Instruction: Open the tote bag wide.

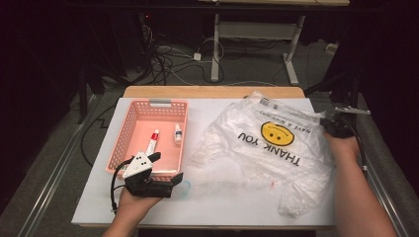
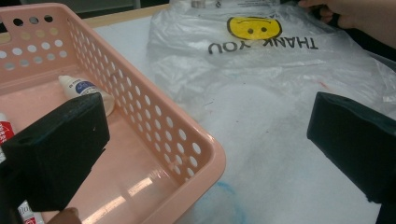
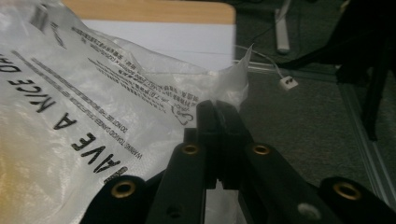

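Across the table, the plastic bag [image 1: 267,143] lies lengthwise; right tongs [image 1: 336,126] pinch it, left tongs [image 1: 160,170] wide

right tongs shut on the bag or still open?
Shut on the plastic bag: in the right gripper view the right tongs press together on its edge.

Jaws wide; basket [image 2: 187,144] (pink) left, bag [image 2: 261,70].

Basket [image 1: 133,129] left of plastic bag [image 1: 276,153] on table [image 1: 217,197]; tube [image 1: 153,142], bottle [image 1: 177,134] inside.
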Demonstrator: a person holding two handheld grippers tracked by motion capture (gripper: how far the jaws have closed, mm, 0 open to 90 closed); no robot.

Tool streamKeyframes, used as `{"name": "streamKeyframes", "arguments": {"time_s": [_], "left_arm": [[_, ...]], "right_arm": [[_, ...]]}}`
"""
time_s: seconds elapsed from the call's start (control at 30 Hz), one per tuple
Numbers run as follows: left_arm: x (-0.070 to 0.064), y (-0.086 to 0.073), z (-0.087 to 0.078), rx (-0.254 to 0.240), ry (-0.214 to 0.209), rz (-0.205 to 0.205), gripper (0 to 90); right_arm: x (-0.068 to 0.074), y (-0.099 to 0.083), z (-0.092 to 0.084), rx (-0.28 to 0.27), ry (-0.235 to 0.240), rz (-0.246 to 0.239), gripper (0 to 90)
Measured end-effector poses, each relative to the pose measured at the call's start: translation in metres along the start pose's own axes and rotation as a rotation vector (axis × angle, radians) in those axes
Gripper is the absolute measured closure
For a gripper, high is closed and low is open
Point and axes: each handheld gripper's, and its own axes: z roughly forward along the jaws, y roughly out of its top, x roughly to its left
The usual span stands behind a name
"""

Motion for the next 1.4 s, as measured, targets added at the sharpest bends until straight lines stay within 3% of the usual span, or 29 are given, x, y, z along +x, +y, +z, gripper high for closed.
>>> {"name": "streamKeyframes", "arguments": {"time_s": [0.03, 0.07, 0.17, 0.27, 0.3, 0.43, 0.53, 0.73, 0.8, 0.9, 1.0, 1.27, 1.33, 1.4], "left_arm": [[0.0, 0.0, 0.0, 0.0, 0.0, 0.0, 0.0], [0.0, 0.0, 0.0, -0.001, -0.002, 0.0, 0.0], [-0.002, 0.0, 0.002, 0.003, -0.007, 0.004, 0.0], [-0.003, 0.0, 0.005, 0.01, -0.013, 0.009, 0.0], [-0.004, 0.0, 0.005, 0.01, -0.015, 0.008, 0.0], [-0.005, 0.0, 0.006, 0.009, -0.023, 0.012, 0.0], [-0.006, 0.001, 0.006, 0.009, -0.029, 0.014, 0.0], [-0.008, 0.001, 0.005, 0.008, -0.039, 0.022, 0.0], [-0.009, 0.001, 0.006, 0.006, -0.042, 0.021, 0.0], [-0.008, 0.001, 0.007, 0.005, -0.047, 0.018, 0.0], [-0.008, 0.002, 0.009, 0.008, -0.051, 0.017, 0.0], [-0.006, 0.002, 0.013, 0.012, -0.058, 0.018, 0.0], [-0.006, 0.002, 0.014, 0.013, -0.06, 0.014, 0.0], [-0.007, 0.002, 0.015, 0.014, -0.064, 0.017, 0.0]], "right_arm": [[0.0, 0.0, 0.0, 0.0, 0.0, 0.0, 90.0], [-0.012, -0.005, -0.008, -0.021, -0.006, 0.023, 90.0], [-0.016, -0.01, -0.015, -0.028, -0.017, 0.036, 89.9], [-0.019, -0.016, -0.031, -0.054, 0.004, 0.032, 64.5], [-0.019, -0.016, -0.037, -0.06, 0.003, 0.021, 59.7], [-0.009, -0.019, -0.072, -0.113, 0.034, -0.021, 53.9], [0.008, -0.032, -0.101, -0.125, 0.092, -0.046, 52.8], [0.055, -0.079, -0.156, -0.13, 0.193, -0.09, 52.3], [0.072, -0.095, -0.167, -0.103, 0.223, -0.108, 51.4], [0.095, -0.115, -0.178, -0.071, 0.28, -0.121, 49.3], [0.111, -0.13, -0.185, -0.054, 0.303, -0.149, 46.5], [0.109, -0.16, -0.179, 0.062, 0.334, -0.157, 39.8], [0.112, -0.163, -0.177, 0.092, 0.33, -0.189, 42.4], [0.117, -0.166, -0.175, 0.102, 0.308, -0.242, 52.3]]}}
